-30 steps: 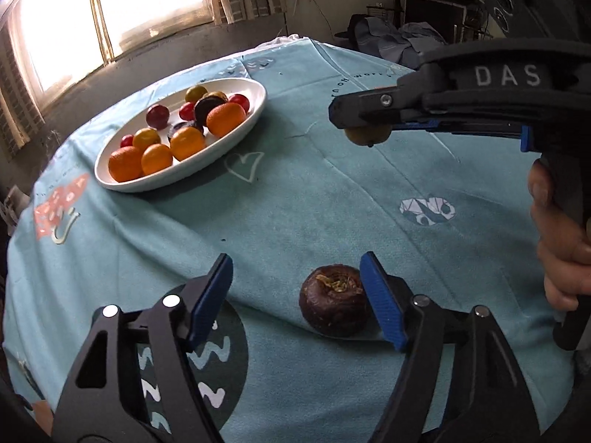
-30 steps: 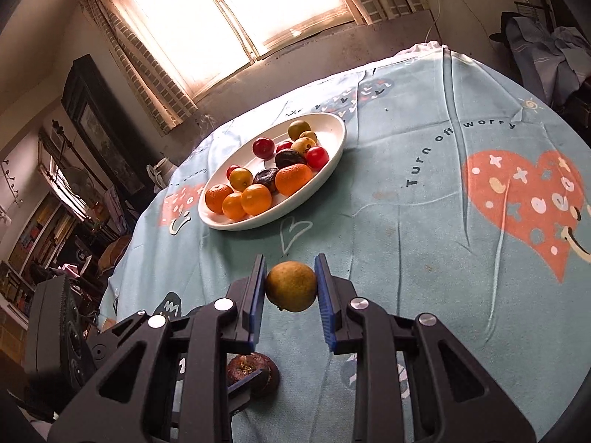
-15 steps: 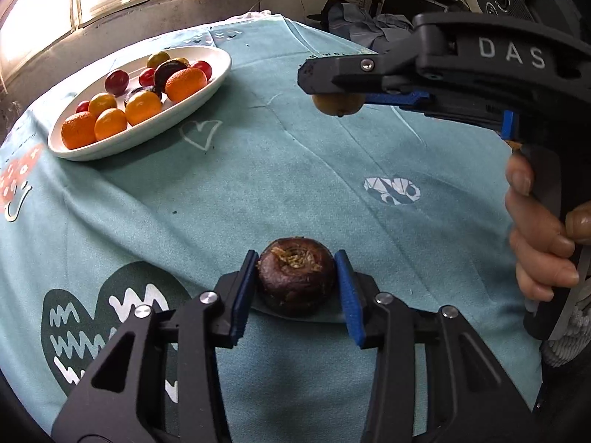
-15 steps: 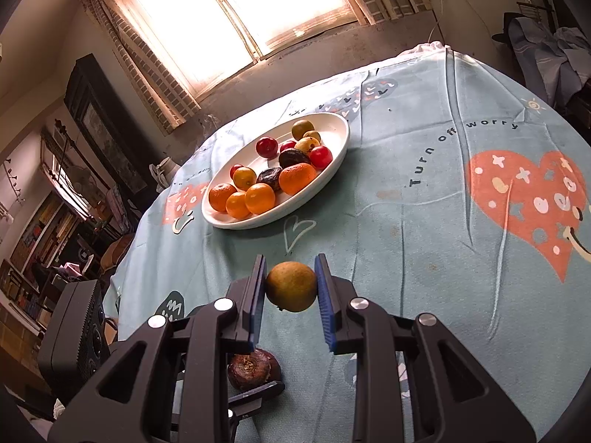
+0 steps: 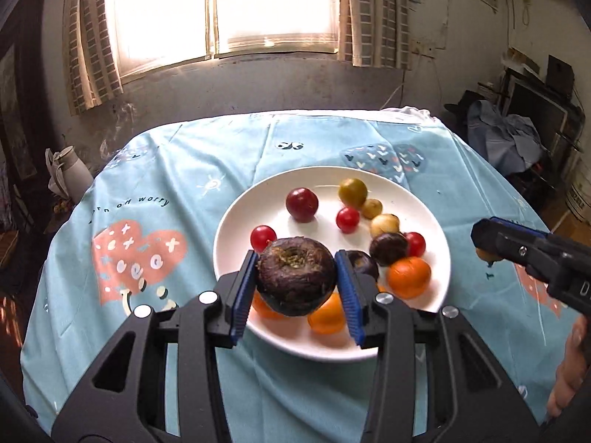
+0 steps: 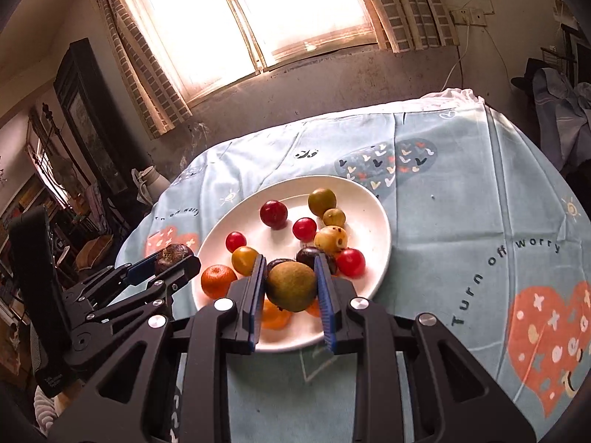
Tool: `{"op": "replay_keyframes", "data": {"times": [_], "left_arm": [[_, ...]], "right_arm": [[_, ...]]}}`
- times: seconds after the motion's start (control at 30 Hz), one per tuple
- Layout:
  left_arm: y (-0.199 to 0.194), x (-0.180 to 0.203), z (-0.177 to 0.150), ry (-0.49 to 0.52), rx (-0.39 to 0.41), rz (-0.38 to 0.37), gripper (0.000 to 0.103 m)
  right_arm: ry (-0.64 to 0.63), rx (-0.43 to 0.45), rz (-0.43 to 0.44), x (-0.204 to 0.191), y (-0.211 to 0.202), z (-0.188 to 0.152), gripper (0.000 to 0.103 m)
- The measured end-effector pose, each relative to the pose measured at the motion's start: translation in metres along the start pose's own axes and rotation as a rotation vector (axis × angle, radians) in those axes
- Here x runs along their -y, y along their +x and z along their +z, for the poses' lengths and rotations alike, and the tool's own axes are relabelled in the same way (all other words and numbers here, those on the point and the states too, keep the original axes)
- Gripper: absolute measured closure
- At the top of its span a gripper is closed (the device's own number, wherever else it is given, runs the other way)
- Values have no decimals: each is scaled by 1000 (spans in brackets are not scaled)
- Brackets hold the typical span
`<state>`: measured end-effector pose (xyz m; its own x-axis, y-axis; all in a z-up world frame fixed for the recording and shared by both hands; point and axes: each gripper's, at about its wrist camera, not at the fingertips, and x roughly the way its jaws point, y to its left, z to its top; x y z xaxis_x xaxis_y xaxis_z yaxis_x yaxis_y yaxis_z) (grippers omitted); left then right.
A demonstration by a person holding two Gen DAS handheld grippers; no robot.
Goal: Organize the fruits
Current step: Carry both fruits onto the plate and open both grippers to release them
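My left gripper (image 5: pixel 295 282) is shut on a dark wrinkled purple fruit (image 5: pixel 295 278) and holds it above the near side of the white oval plate (image 5: pixel 255 199). The plate holds several red, orange, yellow and dark fruits. My right gripper (image 6: pixel 291 288) is shut on a brown-green round fruit (image 6: pixel 291 286) above the plate's (image 6: pixel 376 221) near edge. In the right wrist view the left gripper (image 6: pixel 162 264) with its dark fruit (image 6: pixel 171 254) is at the plate's left. In the left wrist view the right gripper (image 5: pixel 491 247) is at the plate's right.
The round table carries a light blue printed cloth (image 5: pixel 177 184), which also shows in the right wrist view (image 6: pixel 461 192). A window wall stands behind it. A white kettle (image 5: pixel 64 173) sits beyond the table's left edge. Clutter and clothes (image 5: pixel 506 140) are at the right.
My left gripper closed on the dark fruit, lifted it off the cloth and carried it over the plate. My right gripper moved forward with its fruit to the plate's near edge.
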<state>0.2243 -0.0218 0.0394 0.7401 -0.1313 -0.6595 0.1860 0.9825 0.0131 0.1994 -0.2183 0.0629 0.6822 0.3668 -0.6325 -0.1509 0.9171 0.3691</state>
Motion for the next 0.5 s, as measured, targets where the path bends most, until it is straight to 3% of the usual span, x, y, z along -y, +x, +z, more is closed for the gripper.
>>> {"op": "replay_keyframes", "data": {"times": [0.13, 0.27, 0.5], "left_arm": [[39, -10, 18, -54, -32, -4, 60], [71, -10, 21, -36, -55, 28, 59], [87, -11, 20, -24, -37, 49, 47]], "right_arm": [[-15, -50, -24, -5, 51, 10, 76], [-45, -82, -47, -6, 87, 15, 76], [-28, -105, -23, 1, 106, 16, 75]]}}
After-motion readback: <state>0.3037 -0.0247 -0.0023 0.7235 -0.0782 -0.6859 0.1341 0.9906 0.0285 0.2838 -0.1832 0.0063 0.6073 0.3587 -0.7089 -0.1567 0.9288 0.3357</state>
